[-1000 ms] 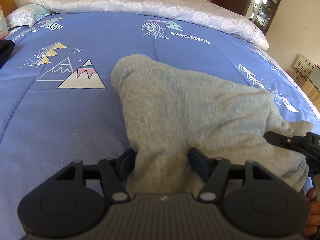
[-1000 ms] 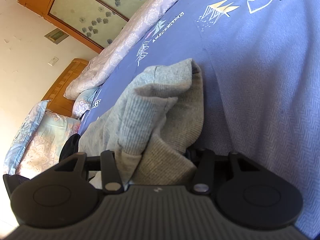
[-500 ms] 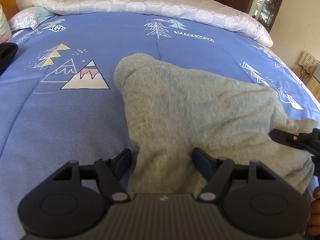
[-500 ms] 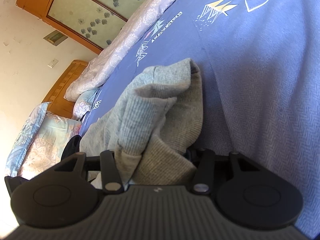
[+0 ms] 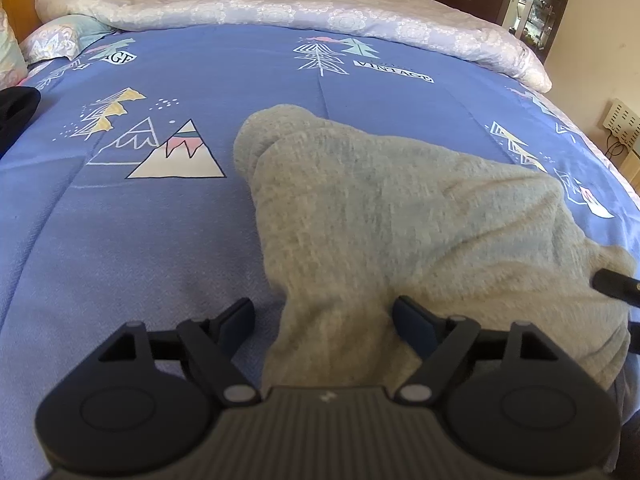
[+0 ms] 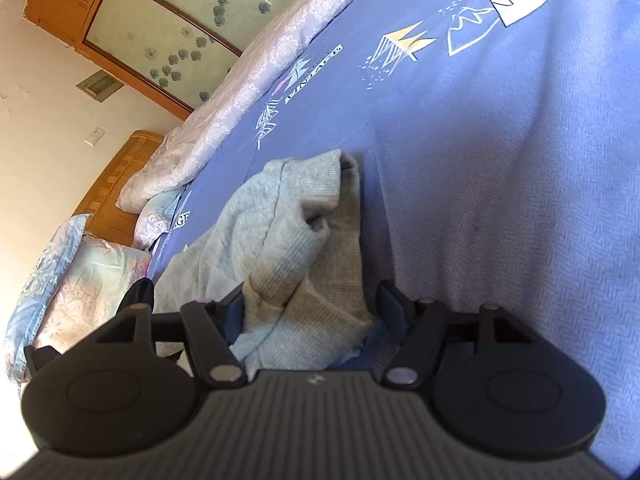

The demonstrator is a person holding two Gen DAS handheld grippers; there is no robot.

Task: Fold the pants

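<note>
You had the grey pants [image 5: 400,232] lying in a folded heap on the bed [image 5: 140,240], on its blue cover printed with mountains and trees. In the left wrist view the heap ran from a rounded end near the middle of the bed down toward your left tool [image 5: 324,316], widening to the right.

Your left tool was released and its jaws were opening. The near end of the pants lay between the fingers, with bare blue cover showing between the left finger [image 5: 236,316] and the cloth. The right finger sat just beside the cloth's edge; whether it touched the cloth could not be told.

Your right tool [image 6: 310,304] was also released, jaws opening. A bunched, ribbed end of the pants [image 6: 304,248] lay between its fingers, with a clear gap on the right side; on the left the cloth hid the finger pad, so contact there could not be told. In the left wrist view one dark tip of the right tool [image 5: 616,284] showed at the right edge, against the far side of the heap.

A pale flowered quilt [image 5: 280,8] was rolled along the far edge of the bed, pillows [image 6: 80,272] lay at the wooden headboard, and a dark cloth [image 5: 16,108] sat at the bed's left edge.
</note>
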